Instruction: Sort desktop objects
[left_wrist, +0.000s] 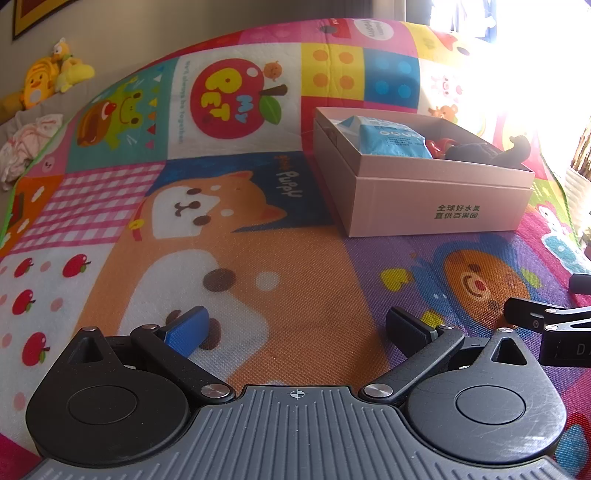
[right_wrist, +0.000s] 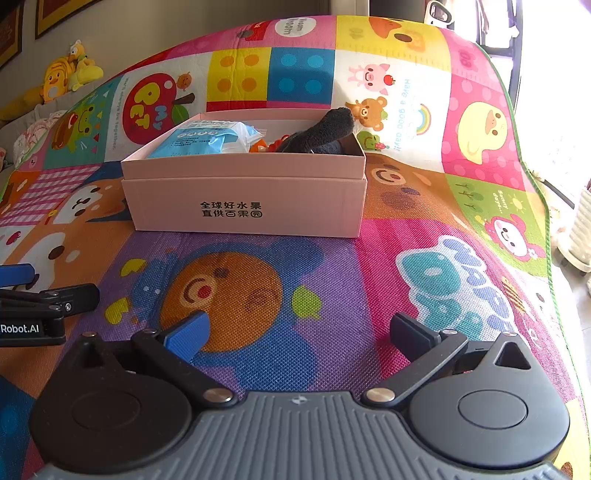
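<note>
Sorting looks close to done, judging by how things lie: the pink box (right_wrist: 243, 199) sits on the cartoon play mat (right_wrist: 424, 229) with a blue-and-white packet (right_wrist: 207, 140) at its left end, a small red-orange toy (right_wrist: 271, 146) in the middle and a dark plush thing (right_wrist: 325, 133) at its right end, one limb of it sticking up over the far rim. Nothing loose shows on the mat around the box in either view, so I judge the step in hand to be either a last look for stray things or drawing back. Left gripper (left_wrist: 295, 325) hovers low over the mat, on the near left side of the box and well apart from it, its fingers spread wide and holding nothing. Right gripper (right_wrist: 299, 332) hovers straight in front of the box's printed front wall, also well short of it, fingers just as wide and empty. Each one's tip shows at the edge of the other's view, so the two are close side by side. To finish well, I would sweep both cameras over the mat either side of the box before calling it done, and if the plush limb needs tucking, come at it from above the right end with the fingers kept wide, pressing down gently so the light box does not slide or tip
</note>
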